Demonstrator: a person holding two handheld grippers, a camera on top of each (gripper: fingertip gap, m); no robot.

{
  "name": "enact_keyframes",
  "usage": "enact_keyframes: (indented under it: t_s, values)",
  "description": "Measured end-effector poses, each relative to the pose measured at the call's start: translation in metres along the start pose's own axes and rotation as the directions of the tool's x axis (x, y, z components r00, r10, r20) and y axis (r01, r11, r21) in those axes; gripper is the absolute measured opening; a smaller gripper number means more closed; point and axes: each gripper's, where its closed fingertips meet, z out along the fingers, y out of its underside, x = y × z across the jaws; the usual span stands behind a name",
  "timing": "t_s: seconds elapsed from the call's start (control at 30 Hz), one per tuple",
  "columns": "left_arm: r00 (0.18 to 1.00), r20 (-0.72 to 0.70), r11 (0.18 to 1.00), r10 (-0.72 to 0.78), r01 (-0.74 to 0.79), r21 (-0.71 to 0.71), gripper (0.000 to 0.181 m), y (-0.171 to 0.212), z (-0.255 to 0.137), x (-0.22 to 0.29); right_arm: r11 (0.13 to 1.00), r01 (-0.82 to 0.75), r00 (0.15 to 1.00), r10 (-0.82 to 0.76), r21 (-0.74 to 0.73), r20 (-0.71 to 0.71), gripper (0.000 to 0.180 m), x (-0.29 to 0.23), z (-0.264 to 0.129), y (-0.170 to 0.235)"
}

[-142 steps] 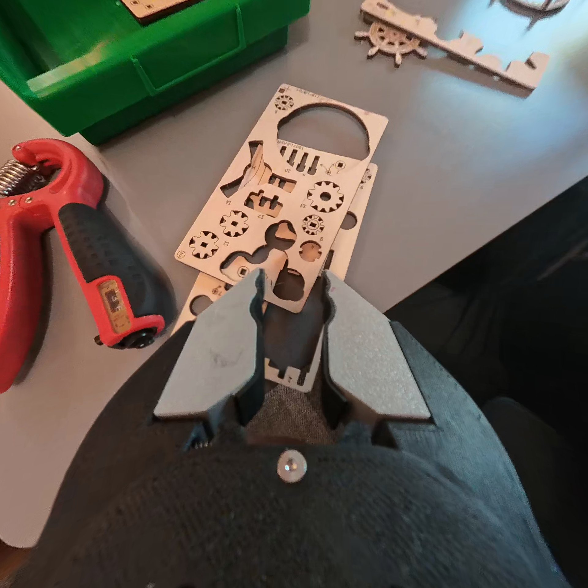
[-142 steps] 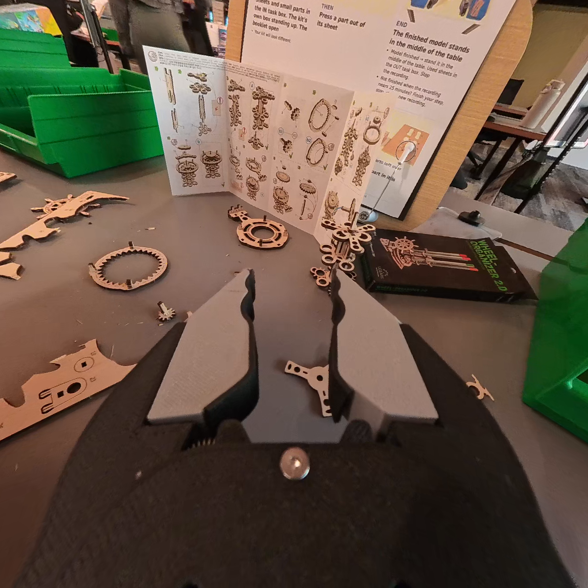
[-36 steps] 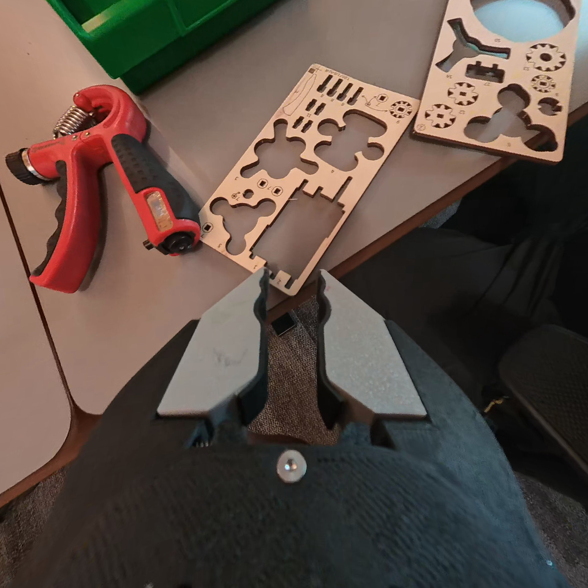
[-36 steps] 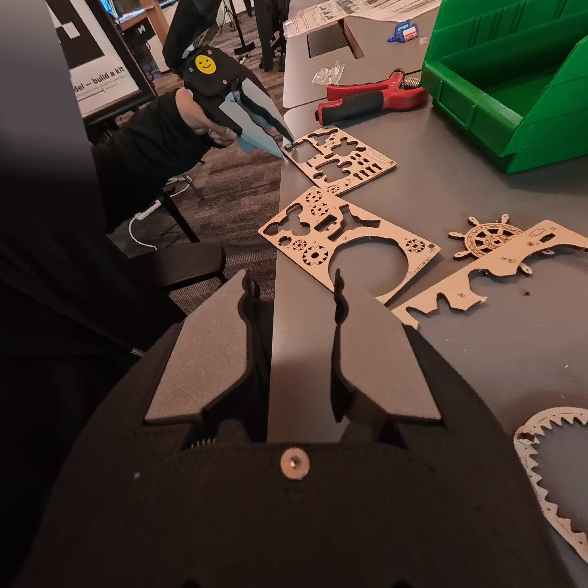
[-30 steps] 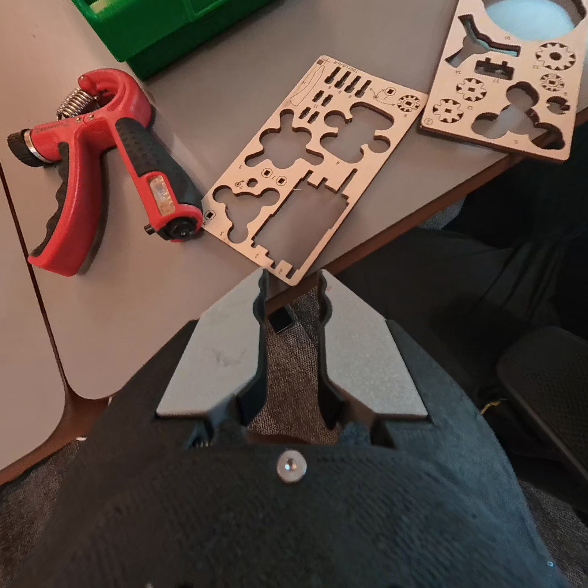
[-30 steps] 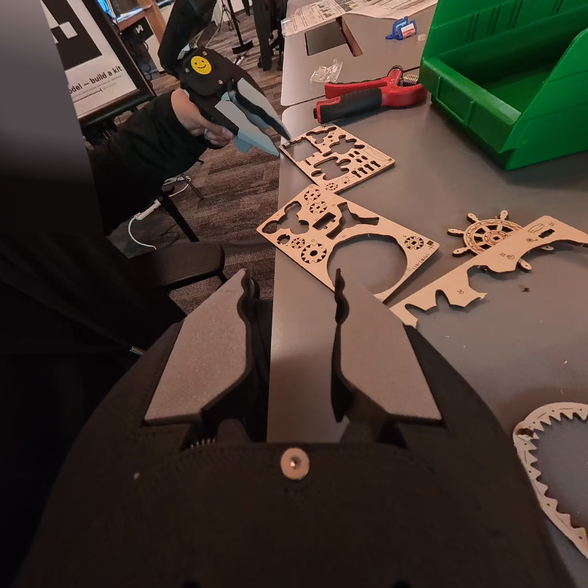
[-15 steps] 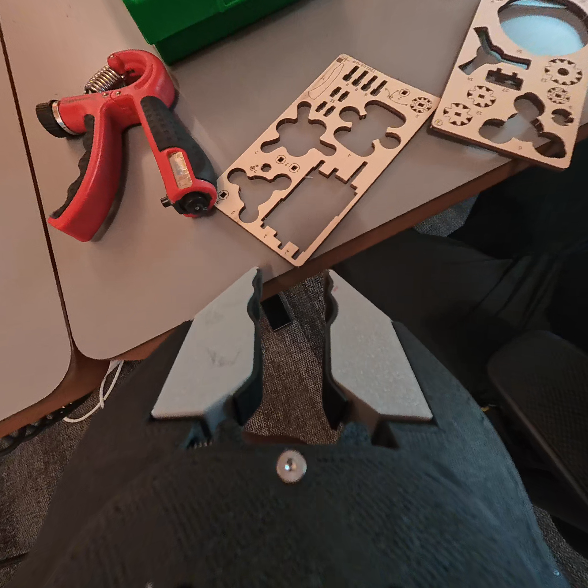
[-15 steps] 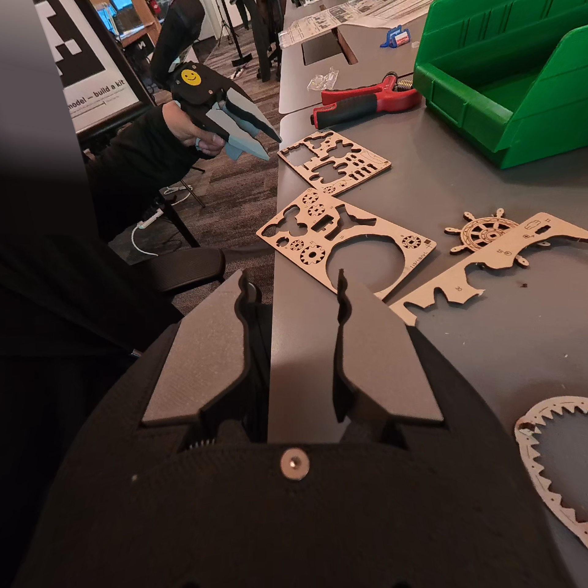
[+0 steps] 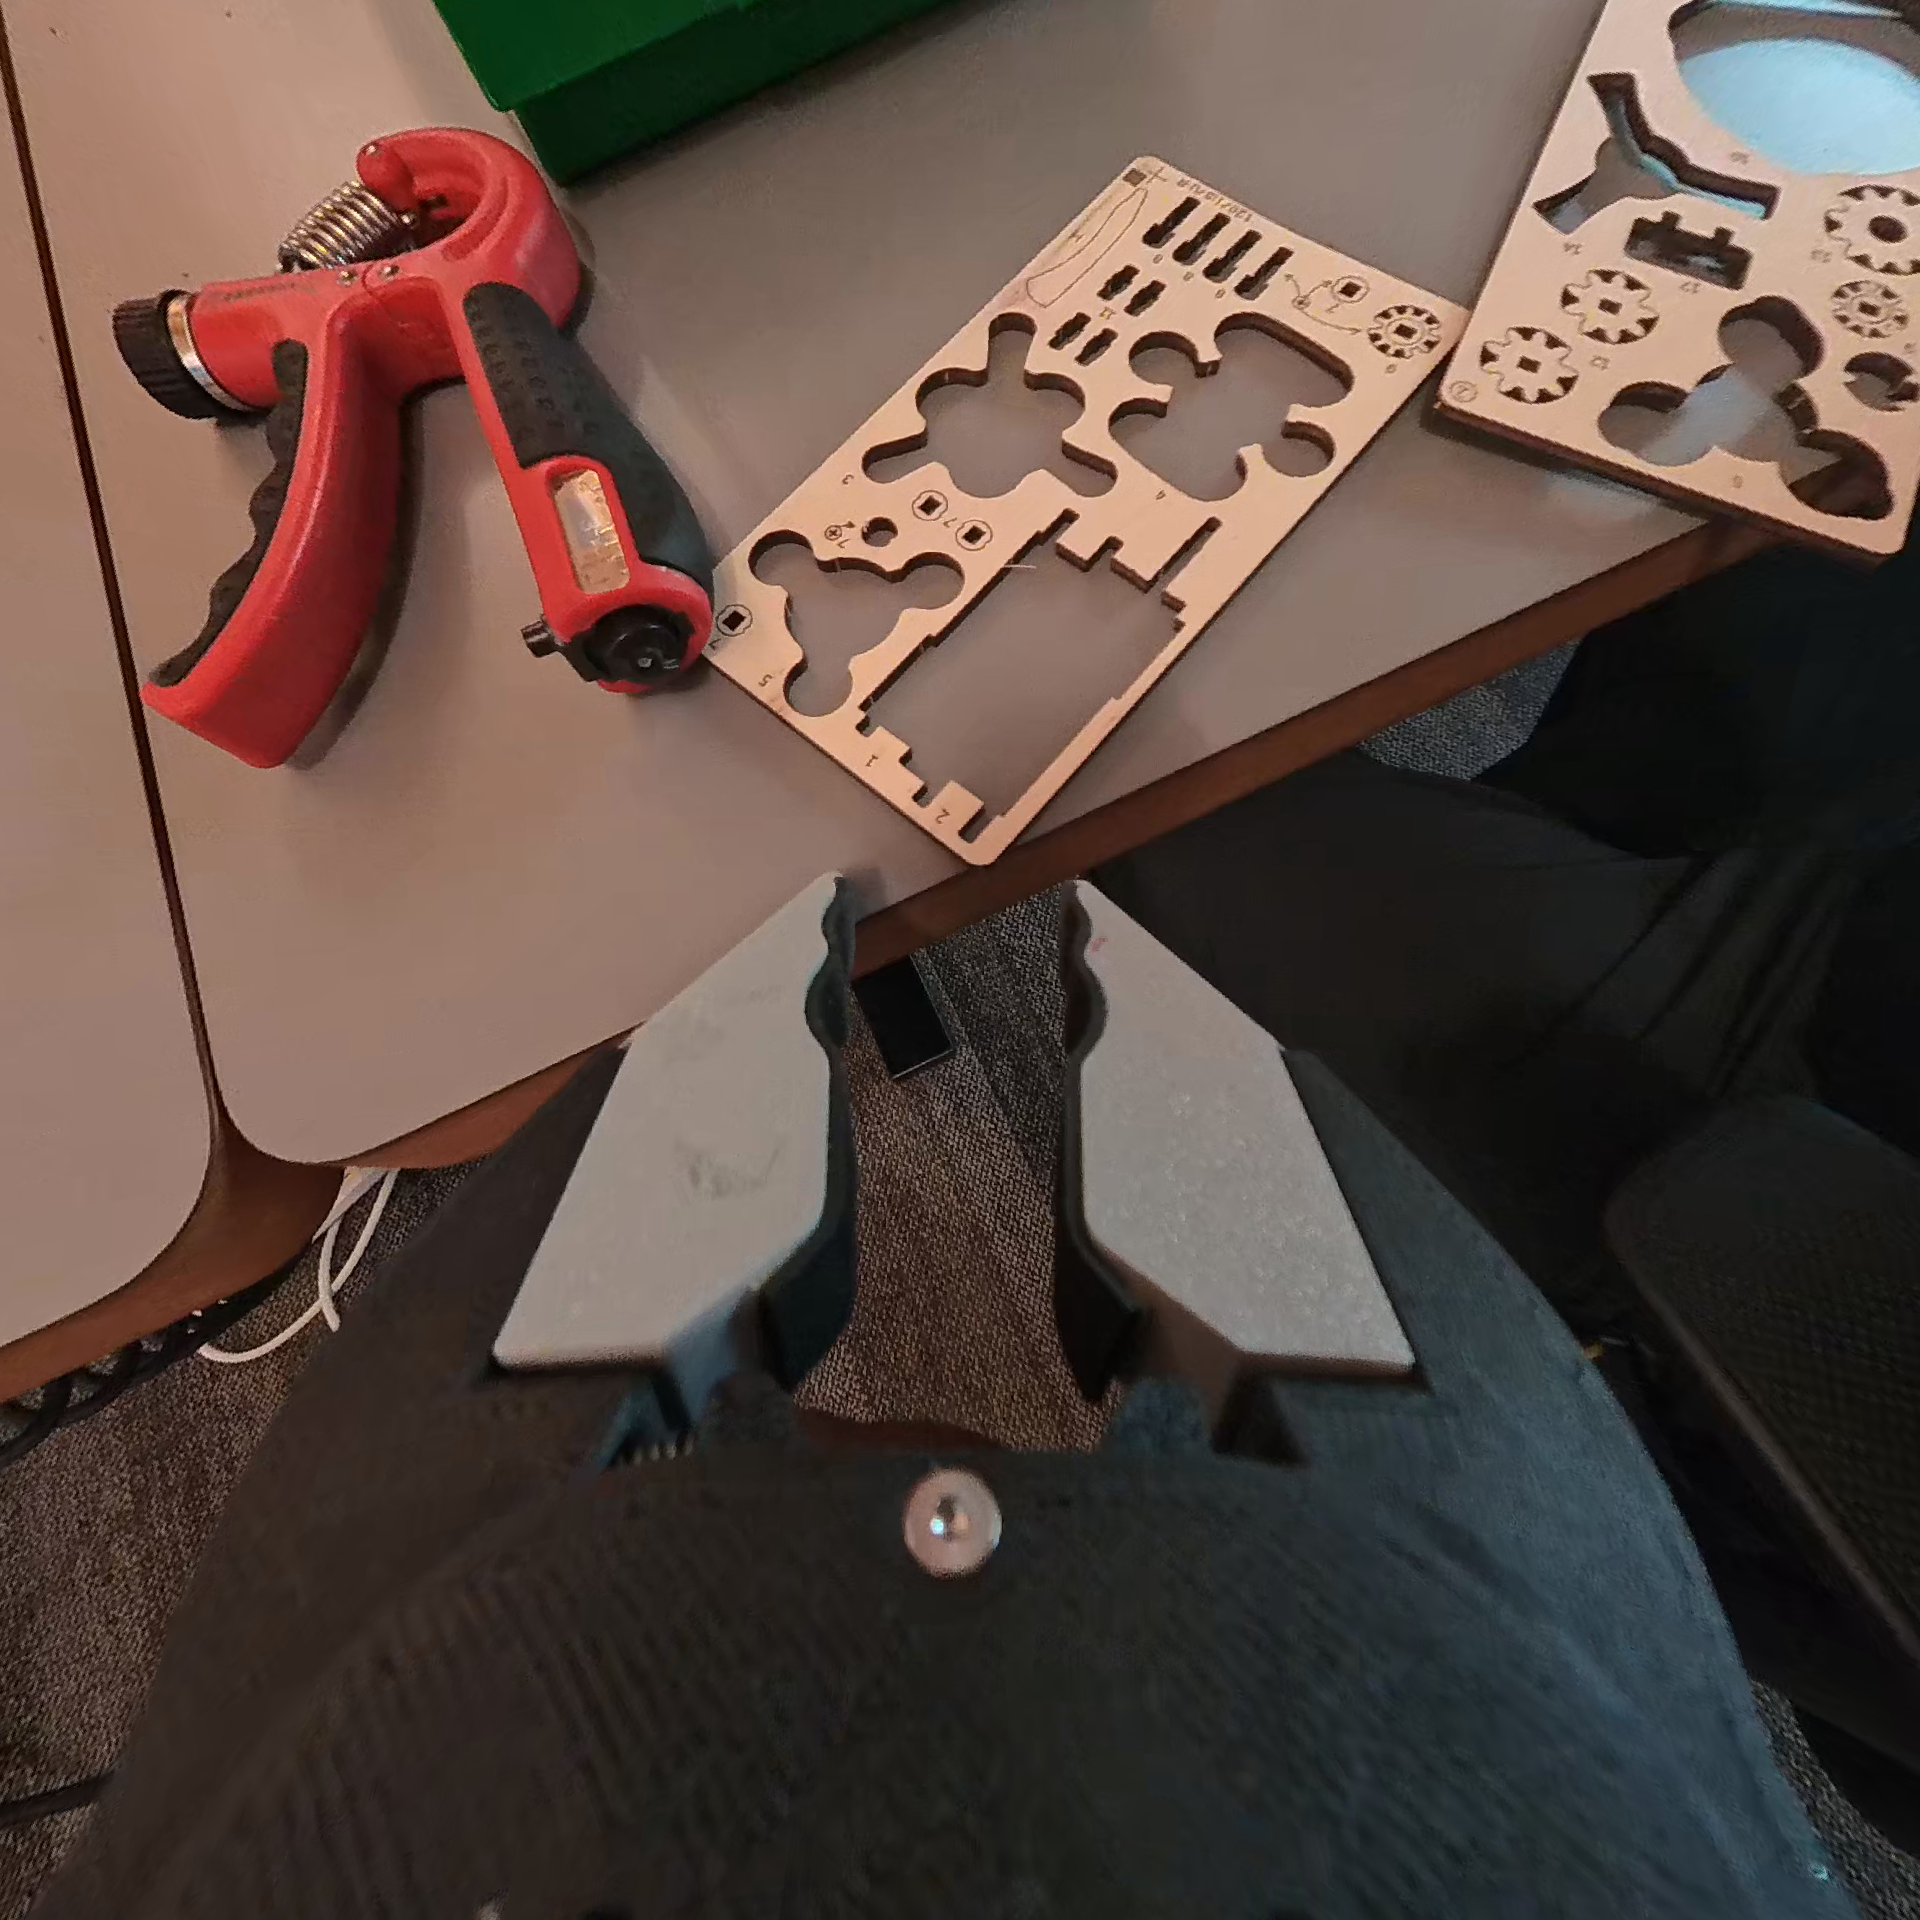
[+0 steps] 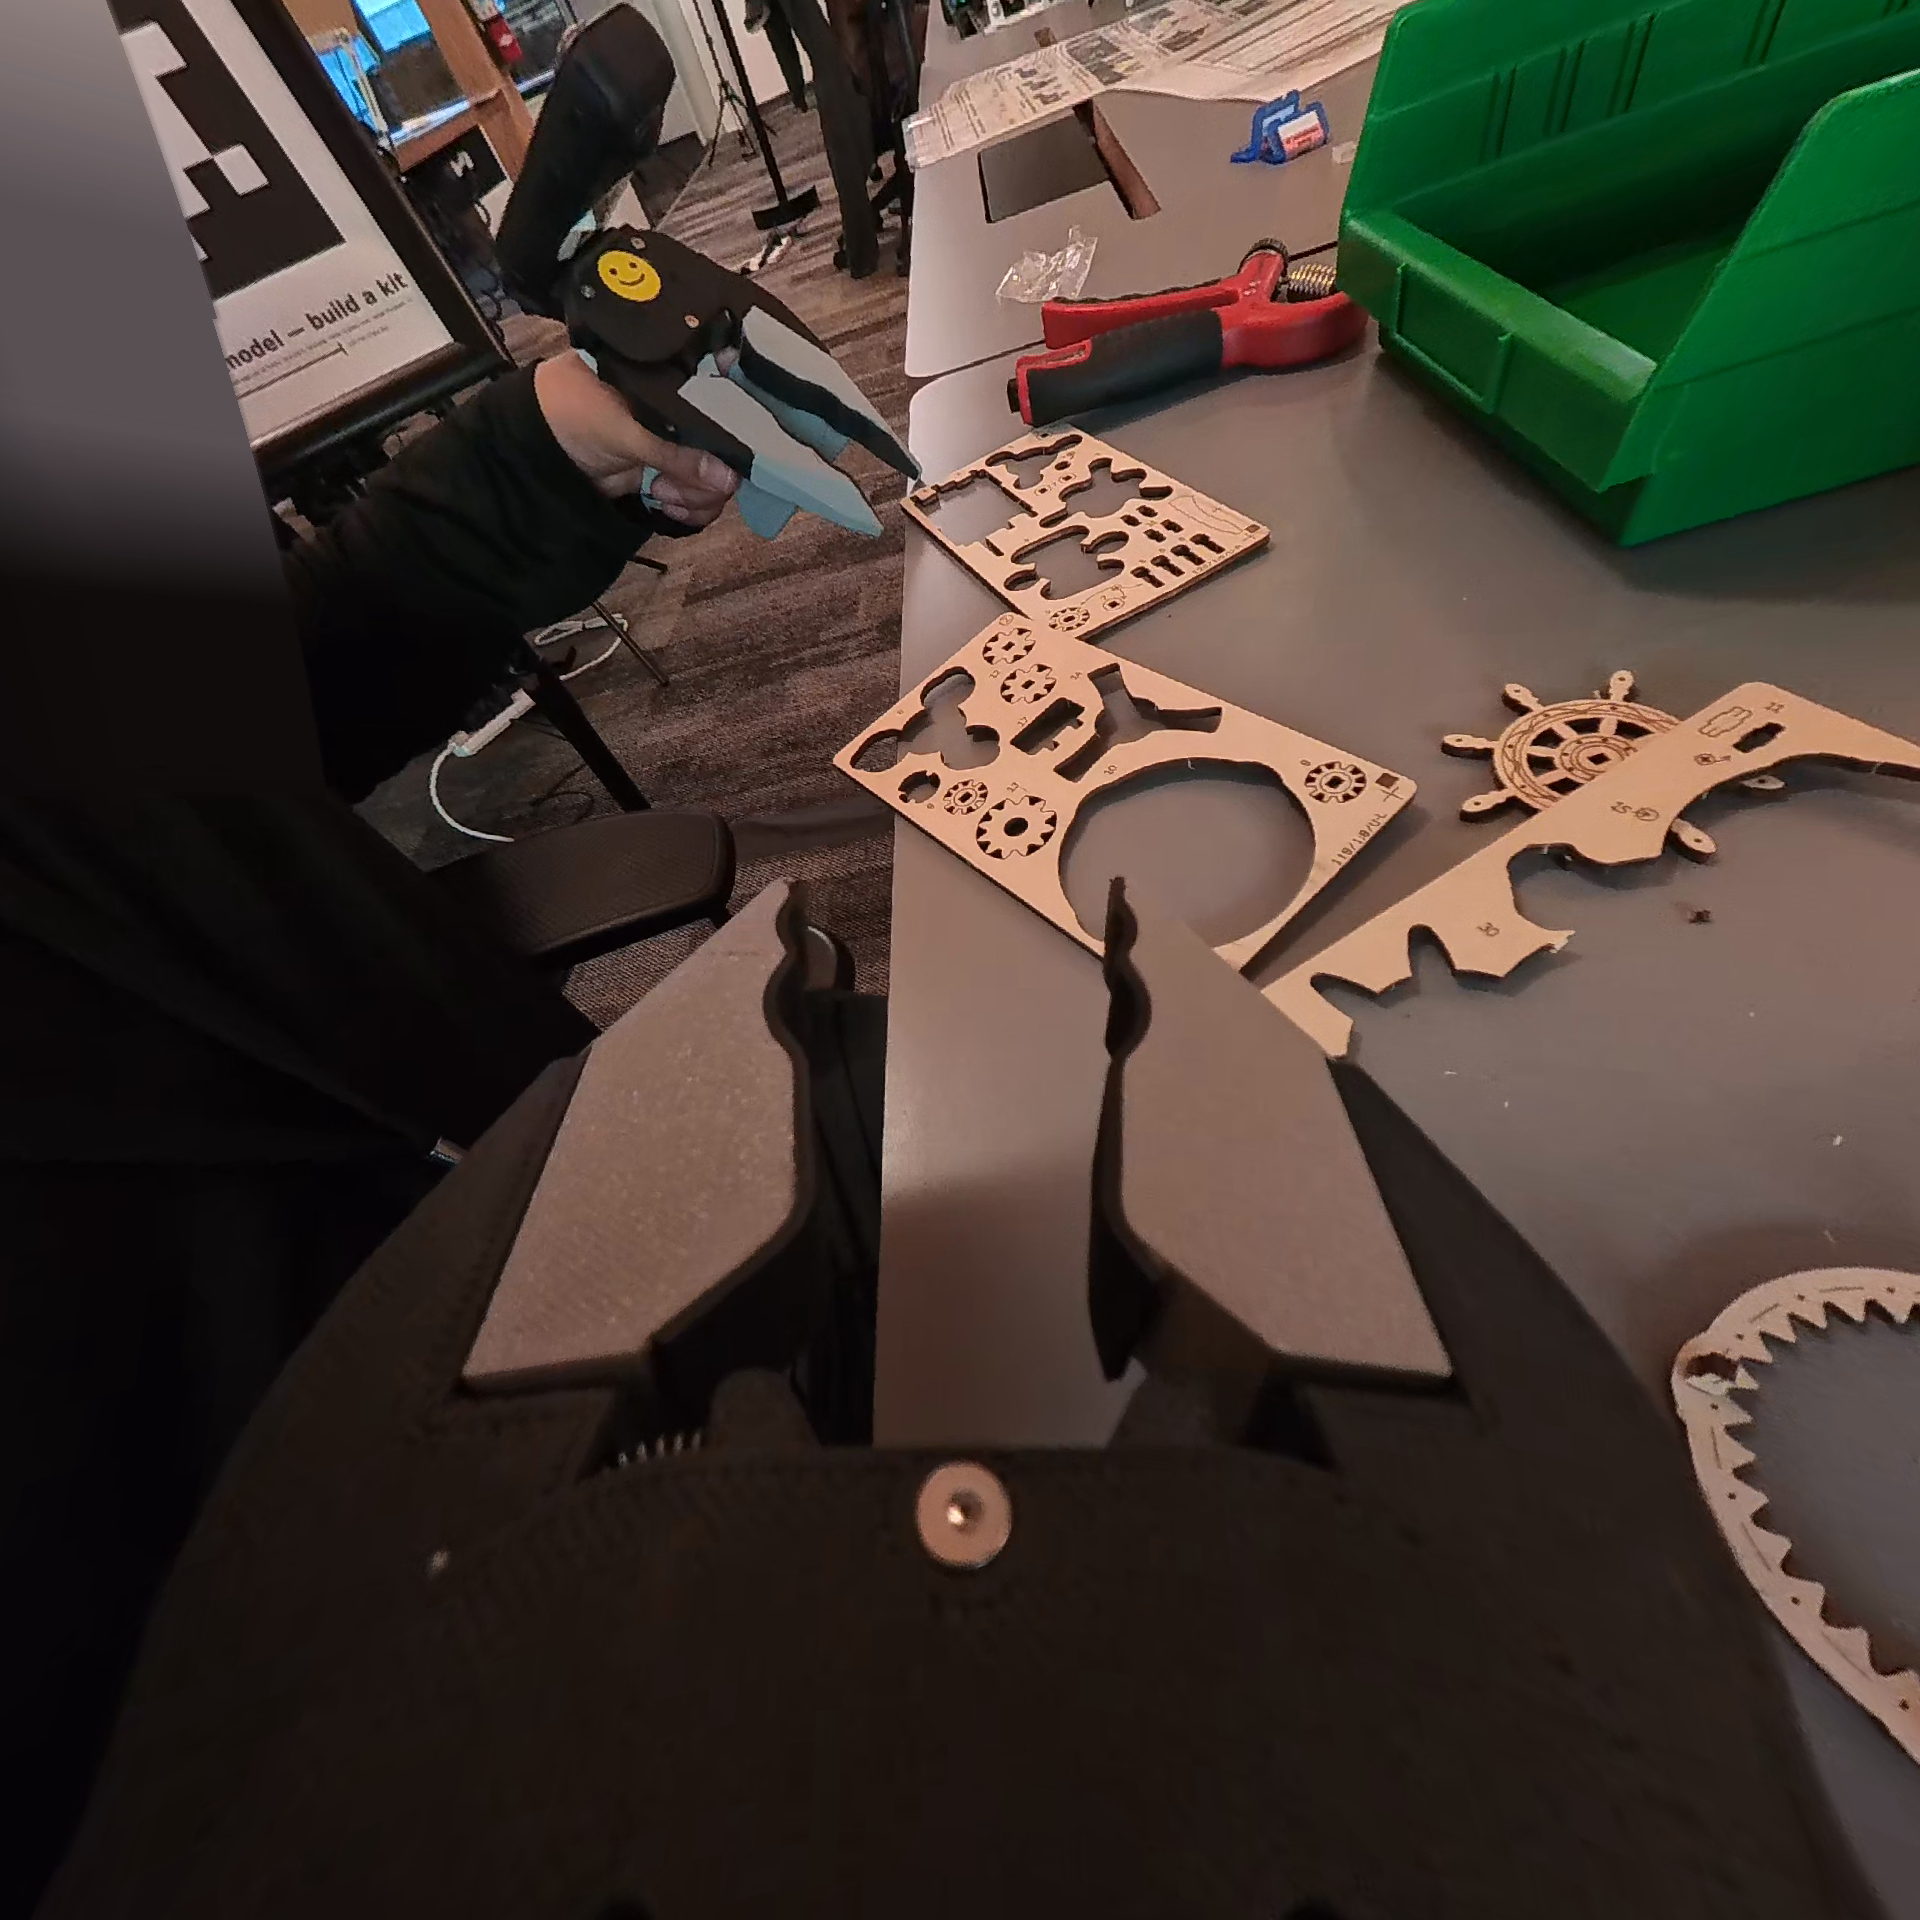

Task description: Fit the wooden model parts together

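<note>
Two punched-out wooden sheets lie side by side near the table's front edge. The one with a rectangular cut-out (image 9: 1039, 499) lies just ahead of my left gripper (image 9: 951, 904), which is open, empty and hangs over the table edge. The sheet with a large round hole (image 9: 1714, 260) overhangs the edge at the top right. In the right wrist view my right gripper (image 10: 954, 894) is open and empty, straddling the table edge. Ahead of it lie the round-hole sheet (image 10: 1122, 769), the other sheet (image 10: 1081, 530), a ship's-wheel part (image 10: 1569, 748), a long notched part (image 10: 1558, 894) and a toothed ring (image 10: 1808, 1455). The left gripper (image 10: 896, 502) shows beyond them.
A red and black hand-grip tool (image 9: 416, 436) lies left of the sheets on the grey table (image 9: 520, 883); it also shows in the right wrist view (image 10: 1184, 332). Green bins (image 10: 1662, 260) stand at the back. A black chair armrest (image 10: 613, 883) and carpet lie off the table edge. There is about 35 cm between the tips of the two grippers.
The two sheets, stacked earlier, now lie apart. My left gripper has drawn back off the table edge and opened a little wider. My right gripper swung round from the booklet and barely moves now.
</note>
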Motion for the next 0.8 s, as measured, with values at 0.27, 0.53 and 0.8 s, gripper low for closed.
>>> enact_keyframes:
  t_s: [0.27,0.53,0.8]
  values:
    - [1.000,-0.001,1.000,-0.005,0.005,0.006,0.036,-0.0003,0.0002,0.0004,1.000,0.000,1.000,0.000,-0.005,0.002,0.054,0.0005,0.0020,0.0011]
    - [1.000,0.002,1.000,0.006,-0.006,0.006,0.035,-0.0028,0.0035,0.0013,1.000,-0.006,1.000,0.006,0.005,0.008,0.054,0.0000,0.0002,0.0001]
    - [1.000,0.003,1.000,0.000,0.000,0.008,0.035,-0.0026,0.0034,0.0004,1.000,-0.004,1.000,0.004,0.016,0.011,0.053,0.0003,-0.0012,-0.0010]
